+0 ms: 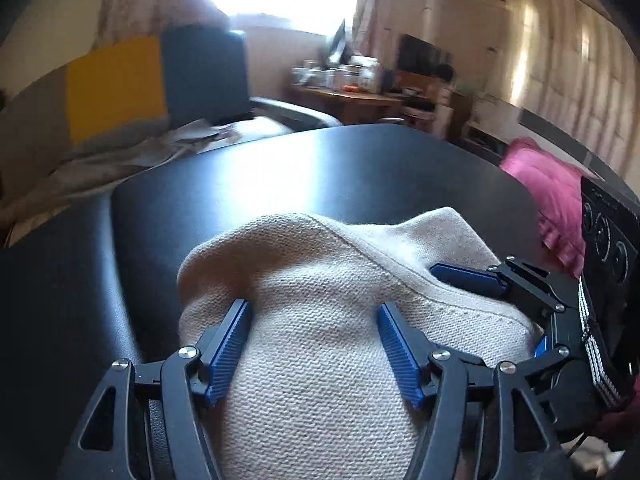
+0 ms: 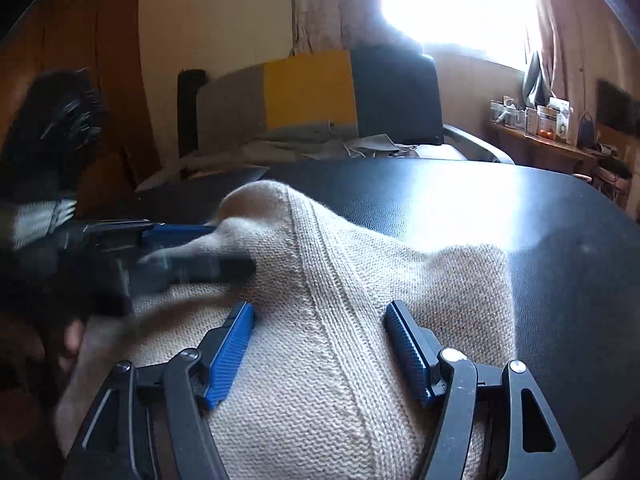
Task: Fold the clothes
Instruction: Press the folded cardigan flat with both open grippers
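Closest to us, our left gripper and right gripper both hang with fingers apart, clamping nothing, over the cream knit sweater bunched on the black table. Its ribbed band runs away between the right fingers; only the right view shows it. Only the left view shows the pink cloth beyond
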`<state>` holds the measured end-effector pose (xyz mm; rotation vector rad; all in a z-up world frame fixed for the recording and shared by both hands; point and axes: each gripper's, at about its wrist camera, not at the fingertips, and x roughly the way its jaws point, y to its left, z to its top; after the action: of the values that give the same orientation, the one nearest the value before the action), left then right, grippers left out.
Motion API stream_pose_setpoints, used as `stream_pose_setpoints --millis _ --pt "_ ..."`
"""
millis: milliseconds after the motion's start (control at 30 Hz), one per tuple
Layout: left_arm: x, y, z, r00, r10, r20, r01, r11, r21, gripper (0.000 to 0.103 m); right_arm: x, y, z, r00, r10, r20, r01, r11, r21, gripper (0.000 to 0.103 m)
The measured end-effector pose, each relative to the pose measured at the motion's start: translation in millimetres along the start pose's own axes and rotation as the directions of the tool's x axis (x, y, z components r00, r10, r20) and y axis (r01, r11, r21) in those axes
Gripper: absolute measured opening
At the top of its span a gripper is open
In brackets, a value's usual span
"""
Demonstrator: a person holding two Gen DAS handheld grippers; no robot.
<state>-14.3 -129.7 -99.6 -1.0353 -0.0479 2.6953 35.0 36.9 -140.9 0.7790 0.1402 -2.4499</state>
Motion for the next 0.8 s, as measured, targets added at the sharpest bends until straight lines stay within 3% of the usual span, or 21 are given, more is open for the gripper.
stream_pose_setpoints --millis 200,367,433,633,733,800 --pt "21 40 20 0.995 0.102 0.006 -0.101 0.990 -0.099 0.068 43 -11 35 0.992 0.071 -0.107 -0.079 0.994 -0.073 0.074" --pt "33 82 29 0.983 0.184 0.015 -0.176 0.958 -0.227 0.068 100 -17 72 0.975 0.152 -0.160 -0.169 0.980 -0.105 0.089" --pt "31 86 25 0.980 0.197 0.026 -0.185 0.953 -0.242 0.069 114 -13 82 0.970 0.172 -0.170 -0.193 0.975 -0.114 0.090" --pt "24 82 23 0.984 0.177 0.016 -0.170 0.963 -0.209 0.070 102 -5 84 0.961 0.187 -0.205 -0.225 0.957 -0.181 0.092" --pt "10 81 27 0.983 0.182 0.024 -0.175 0.969 -0.175 0.070 80 -7 90 0.952 0.175 -0.250 -0.218 0.963 -0.157 0.092" --pt "-7 85 26 0.986 0.160 0.048 -0.146 0.965 -0.219 0.068 51 -12 95 0.954 0.197 -0.225 -0.227 0.967 -0.118 0.092"
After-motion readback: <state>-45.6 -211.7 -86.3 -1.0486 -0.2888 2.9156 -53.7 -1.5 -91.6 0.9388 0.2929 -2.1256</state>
